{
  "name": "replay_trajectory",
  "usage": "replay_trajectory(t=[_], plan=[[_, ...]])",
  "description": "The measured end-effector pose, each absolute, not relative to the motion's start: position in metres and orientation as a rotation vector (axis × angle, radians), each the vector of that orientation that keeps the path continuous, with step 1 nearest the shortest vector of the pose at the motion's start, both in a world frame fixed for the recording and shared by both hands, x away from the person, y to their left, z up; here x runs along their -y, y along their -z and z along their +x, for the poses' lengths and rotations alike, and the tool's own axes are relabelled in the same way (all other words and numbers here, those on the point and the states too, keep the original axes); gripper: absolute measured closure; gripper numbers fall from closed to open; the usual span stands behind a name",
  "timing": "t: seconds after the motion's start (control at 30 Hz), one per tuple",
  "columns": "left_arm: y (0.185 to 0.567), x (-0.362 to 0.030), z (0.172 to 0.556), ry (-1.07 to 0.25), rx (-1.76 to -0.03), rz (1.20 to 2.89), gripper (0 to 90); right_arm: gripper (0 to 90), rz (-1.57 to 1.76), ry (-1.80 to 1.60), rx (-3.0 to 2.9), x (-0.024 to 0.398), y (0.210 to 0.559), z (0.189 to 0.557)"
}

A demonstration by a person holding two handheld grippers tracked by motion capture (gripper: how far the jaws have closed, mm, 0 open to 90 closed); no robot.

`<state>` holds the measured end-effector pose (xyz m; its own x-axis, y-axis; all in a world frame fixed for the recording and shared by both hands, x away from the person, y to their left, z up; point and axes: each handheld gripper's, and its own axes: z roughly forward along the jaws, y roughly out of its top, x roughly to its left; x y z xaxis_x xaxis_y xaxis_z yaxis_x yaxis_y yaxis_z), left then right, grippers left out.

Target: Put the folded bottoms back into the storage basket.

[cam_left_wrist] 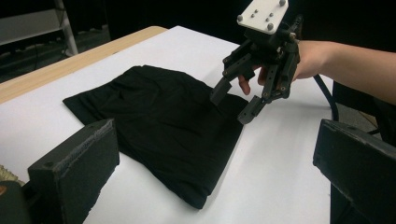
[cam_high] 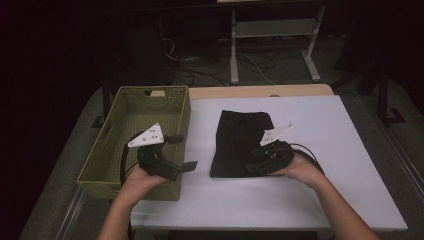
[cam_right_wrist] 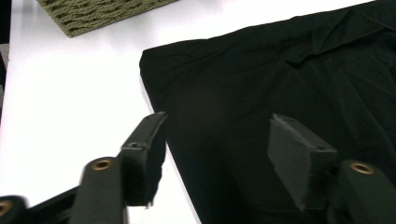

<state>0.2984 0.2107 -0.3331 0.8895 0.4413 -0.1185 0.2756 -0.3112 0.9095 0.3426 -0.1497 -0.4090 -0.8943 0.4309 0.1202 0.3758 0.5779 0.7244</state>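
Black cloth (cam_high: 242, 142) lies folded flat on the white table (cam_high: 320, 165), near the middle, to the right of the green basket (cam_high: 120, 150). Cloth and basket are near each other but do not touch; a strip of bare table runs between them. The right gripper (cam_high: 254, 161) is down low at the near right part of the cloth, held in the person's right hand (cam_high: 300, 169). In the right gripper view its two black jaws stand partly apart, one over the bare table just beside the cloth's edge and the other over the cloth, so the edge of the cloth sits between them. The pads do not press on the cloth. In the left gripper view the right gripper (cam_left_wrist: 234, 103) points down at the cloth (cam_left_wrist: 159, 126), and its tips are at the cloth's far edge; I cannot tell if they touch it. The left gripper (cam_high: 182, 151) is held by the left hand (cam_high: 145, 177) over the right wall of the basket, well apart from the cloth. Its jaws are wide open with nothing between them, and they point toward the cloth. The basket's woven corner (cam_right_wrist: 98, 14) shows at the top of the right gripper view.
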Motion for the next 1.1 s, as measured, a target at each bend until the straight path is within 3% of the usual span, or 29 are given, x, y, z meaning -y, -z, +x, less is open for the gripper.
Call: replay_trajectory(t=[0.3,1.1], plan=[[0.333,-0.211,0.299,-0.178,-0.529,1.910,0.5,54.0,0.639,-1.186,-2.740,0.148,0.416,0.341],[0.333,-0.211,0.298,-0.179,-0.529,1.910,0.5,59.0,0.548,-1.062,-2.844,0.136,0.433,0.339]])
